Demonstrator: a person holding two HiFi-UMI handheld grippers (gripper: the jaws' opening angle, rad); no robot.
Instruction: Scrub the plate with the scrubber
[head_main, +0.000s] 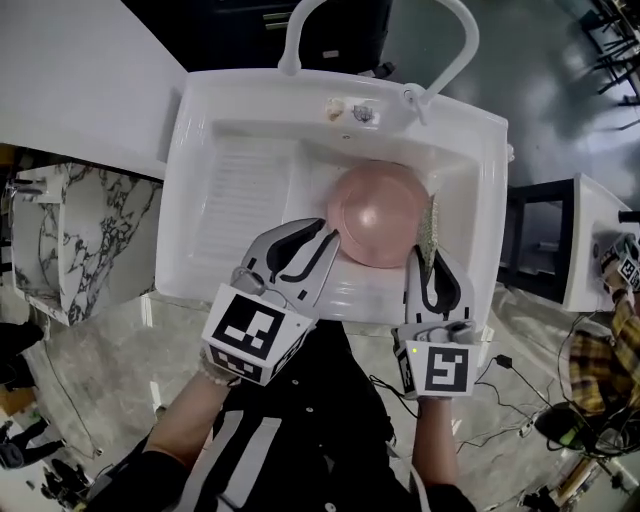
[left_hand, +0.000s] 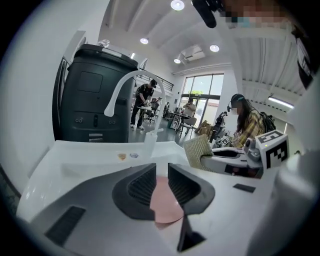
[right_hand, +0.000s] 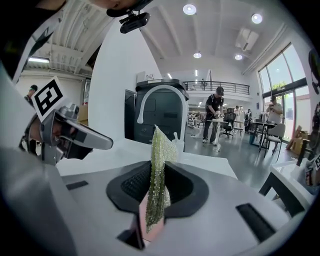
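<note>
Currently pink plate (head_main: 378, 215) sits in the sink (head_main: 200, 150). Left gripper (head_main: 330, 234) jaws apart, straddling its left rim. Right gripper (head_main: 427, 262) clamps the scrubber (head_main: 430, 232) upright at the plate's right edge.

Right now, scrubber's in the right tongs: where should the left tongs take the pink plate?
The near-left rim, from the left. The plate lies face up in the sink, so its raised rim is likely the only edge to straddle; the scrubber in the right tongs crowds the right side. The open left tongs sit there.
</note>
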